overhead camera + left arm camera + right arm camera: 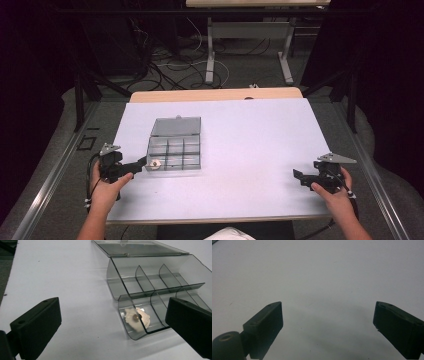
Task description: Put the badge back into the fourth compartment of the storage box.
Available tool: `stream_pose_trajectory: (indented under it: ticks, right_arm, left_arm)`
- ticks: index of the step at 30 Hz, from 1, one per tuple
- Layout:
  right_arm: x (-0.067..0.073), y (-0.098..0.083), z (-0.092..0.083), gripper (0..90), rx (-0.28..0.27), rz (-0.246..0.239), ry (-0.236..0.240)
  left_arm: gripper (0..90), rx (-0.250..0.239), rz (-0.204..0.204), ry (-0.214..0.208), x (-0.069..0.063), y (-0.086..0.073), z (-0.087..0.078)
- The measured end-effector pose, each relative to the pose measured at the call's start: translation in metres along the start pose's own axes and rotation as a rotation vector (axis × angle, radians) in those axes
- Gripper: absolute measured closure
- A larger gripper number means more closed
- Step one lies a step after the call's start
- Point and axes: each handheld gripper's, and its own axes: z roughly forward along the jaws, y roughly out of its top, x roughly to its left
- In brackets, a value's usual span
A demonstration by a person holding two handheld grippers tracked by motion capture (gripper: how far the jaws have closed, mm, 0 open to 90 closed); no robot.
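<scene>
Placement looks done: left hand-held gripper [110,322] stands released, small pale piece [137,318] just ahead inside compartment box [120,272]; lid unclosed.

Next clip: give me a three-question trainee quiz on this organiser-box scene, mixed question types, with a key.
1. True or false: the lid of the compartment box lies open.
2. The pale shell-like piece sits in which compartment? A) near-left corner B) far-right corner C) middle
3. Fill in: the left tongs stand ____, with nothing between their jaws.

Key: 1 true. 2 A, as the high view shows it. 3 open.
</scene>
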Motion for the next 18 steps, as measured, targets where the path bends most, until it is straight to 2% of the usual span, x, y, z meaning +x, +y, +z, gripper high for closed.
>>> stream_pose_trajectory:
  ticks: [3, 5, 9, 18]
  right_arm:
    - [0.000, 0.000, 0.000, 8.7, 0.001, -0.001, 0.001]
    - [0.000, 0.000, 0.000, 8.7, 0.001, -0.001, 0.001]
    - [0.000, 0.000, 0.000, 8.7, 0.000, -0.003, 0.000]
    - [-0.001, 0.000, 0.000, 8.7, -0.003, -0.008, 0.003]
  left_arm:
    - [0.7, -0.003, 0.000, 0.003, 0.001, -0.003, 0.000]
    - [0.7, 0.002, 0.025, 0.015, 0.002, -0.006, 0.000]
    - [0.7, 0.013, 0.035, 0.008, 0.003, -0.010, 0.001]
    - [0.7, 0.013, 0.027, 0.011, 0.004, -0.013, 0.002]
